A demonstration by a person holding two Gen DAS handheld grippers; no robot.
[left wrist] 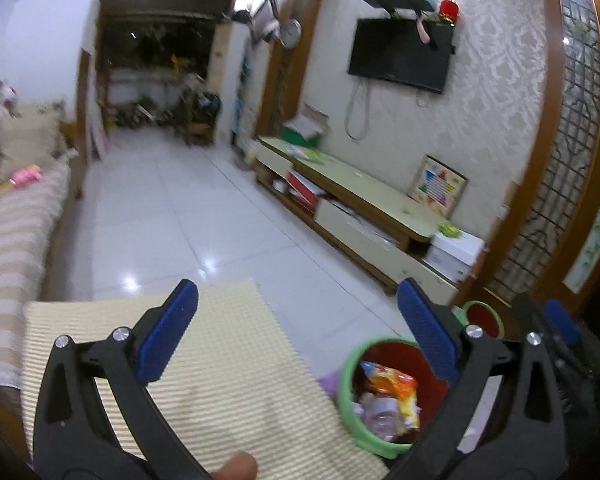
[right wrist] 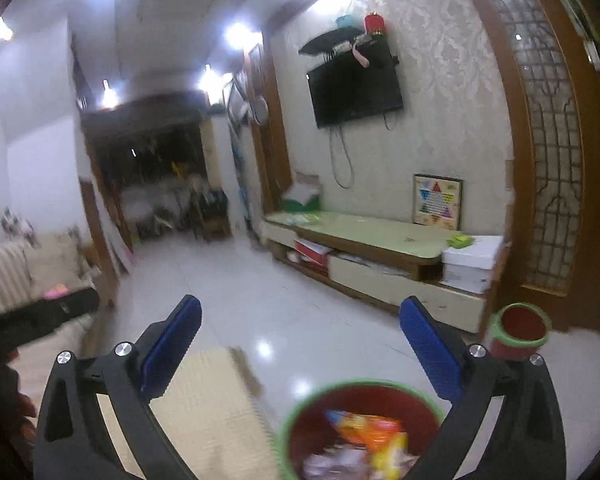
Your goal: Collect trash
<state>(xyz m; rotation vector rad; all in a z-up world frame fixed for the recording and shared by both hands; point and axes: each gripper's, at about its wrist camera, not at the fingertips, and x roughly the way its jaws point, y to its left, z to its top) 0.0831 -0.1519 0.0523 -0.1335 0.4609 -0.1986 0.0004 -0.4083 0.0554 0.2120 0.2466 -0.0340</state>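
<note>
Both grippers spread wide, nothing held.
Left gripper (left wrist: 298, 332) and right gripper (right wrist: 300, 344) fingers released, empty. Trash (left wrist: 392, 396) sits inside the green-rimmed bin (left wrist: 346, 392) on the floor, below the fingers, beside the striped tabletop (left wrist: 228, 364); second bin (right wrist: 520, 330) well apart.

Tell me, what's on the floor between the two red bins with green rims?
Nothing. In the right wrist view, only bare shiny white floor separates the near bin, which holds wrappers, from the far bin; one blue gripper finger crosses in front.
</note>
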